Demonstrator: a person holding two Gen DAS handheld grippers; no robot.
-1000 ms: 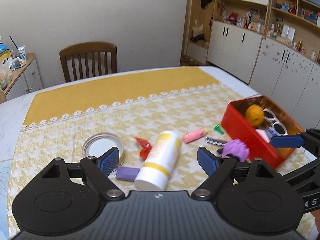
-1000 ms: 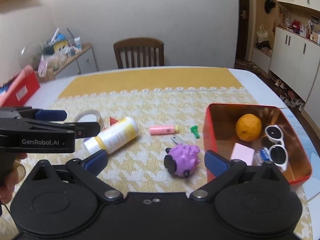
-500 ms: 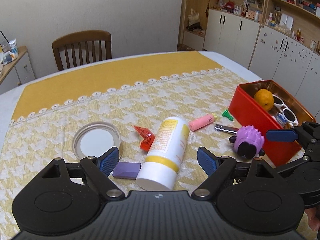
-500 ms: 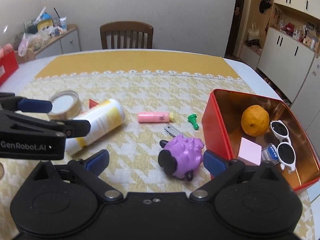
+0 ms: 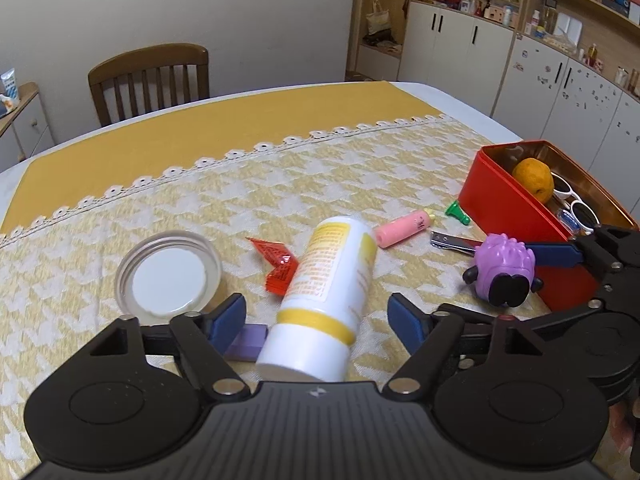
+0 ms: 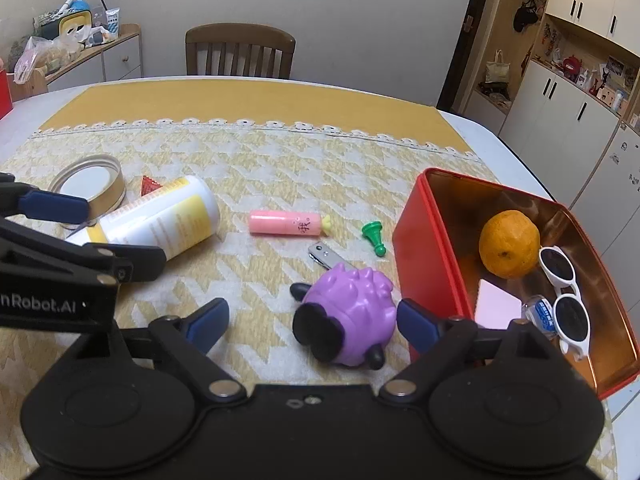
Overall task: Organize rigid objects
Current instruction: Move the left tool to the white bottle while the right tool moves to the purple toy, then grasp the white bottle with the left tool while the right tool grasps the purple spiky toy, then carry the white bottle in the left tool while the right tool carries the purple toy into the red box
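A white and yellow bottle [image 5: 332,276] lies on its side on the patterned cloth. My left gripper [image 5: 316,317] straddles its near end, jaws closing, with gaps between pads and bottle. A purple spiky toy [image 6: 348,312] with black feet lies next to the red tin [image 6: 424,248]. My right gripper [image 6: 312,318] has the toy between its closing jaws; the right pad is near it, the left pad well clear. The tin [image 5: 508,208] holds an orange [image 6: 508,244], white sunglasses [image 6: 564,300] and a pink block [image 6: 496,308].
Loose on the cloth are a pink tube [image 6: 286,222], a green pawn [image 6: 374,236], a metal clipper [image 6: 326,256], a red sachet [image 5: 278,264], a round lid [image 5: 168,276] and a purple block [image 5: 248,340]. A wooden chair [image 6: 240,54] stands at the table's far side.
Both grippers have come down and closer to the table, and both pairs of jaws have narrowed. The bottle and the purple toy lie where they were.
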